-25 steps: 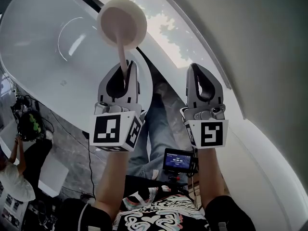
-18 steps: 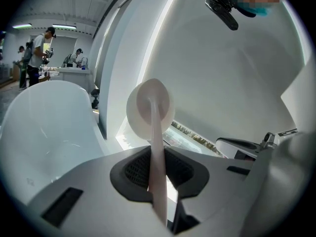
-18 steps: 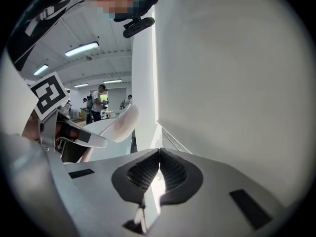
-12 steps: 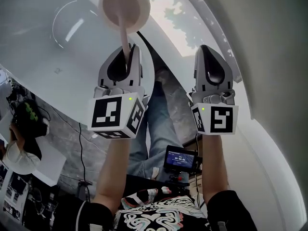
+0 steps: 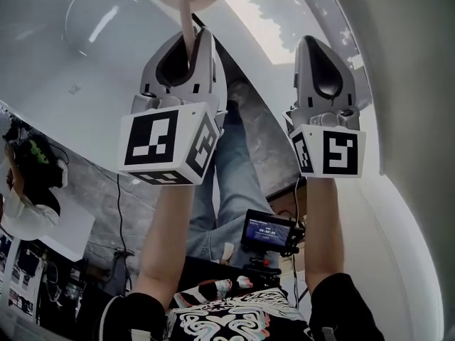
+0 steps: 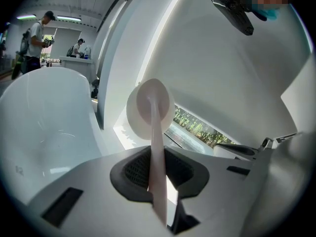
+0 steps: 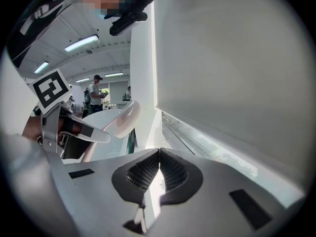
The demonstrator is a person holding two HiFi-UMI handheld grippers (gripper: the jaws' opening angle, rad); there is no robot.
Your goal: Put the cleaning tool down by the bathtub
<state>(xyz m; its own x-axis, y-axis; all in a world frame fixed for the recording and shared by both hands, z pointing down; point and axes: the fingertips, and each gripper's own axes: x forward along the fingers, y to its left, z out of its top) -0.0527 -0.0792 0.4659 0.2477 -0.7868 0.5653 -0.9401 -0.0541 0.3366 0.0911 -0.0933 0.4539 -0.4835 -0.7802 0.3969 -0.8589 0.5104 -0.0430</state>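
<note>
My left gripper (image 5: 190, 40) is shut on the pale pink handle of the cleaning tool (image 5: 187, 9). The tool's round head is cut off by the top edge of the head view. In the left gripper view the handle (image 6: 157, 172) runs up between the pads to the round white head (image 6: 148, 110). The white bathtub (image 5: 71, 62) lies below and left of it, its curved wall (image 6: 44, 117) close by. My right gripper (image 5: 320, 45) is held level beside the left one. Its pads (image 7: 159, 154) are shut together with nothing between them. The tool head (image 7: 126, 117) shows to its left.
A white wall (image 5: 398, 119) curves along the right, with a bright window strip (image 5: 277, 13) above the tub. Below me are legs in jeans (image 5: 234, 169) and a small monitor (image 5: 269, 231). A person (image 5: 28, 190) sits at the far left; others stand in the background (image 6: 37, 33).
Both grippers have come up and nearer to the head camera. The tool's head has slid to the top edge of the view. The left grip has stayed the same.
</note>
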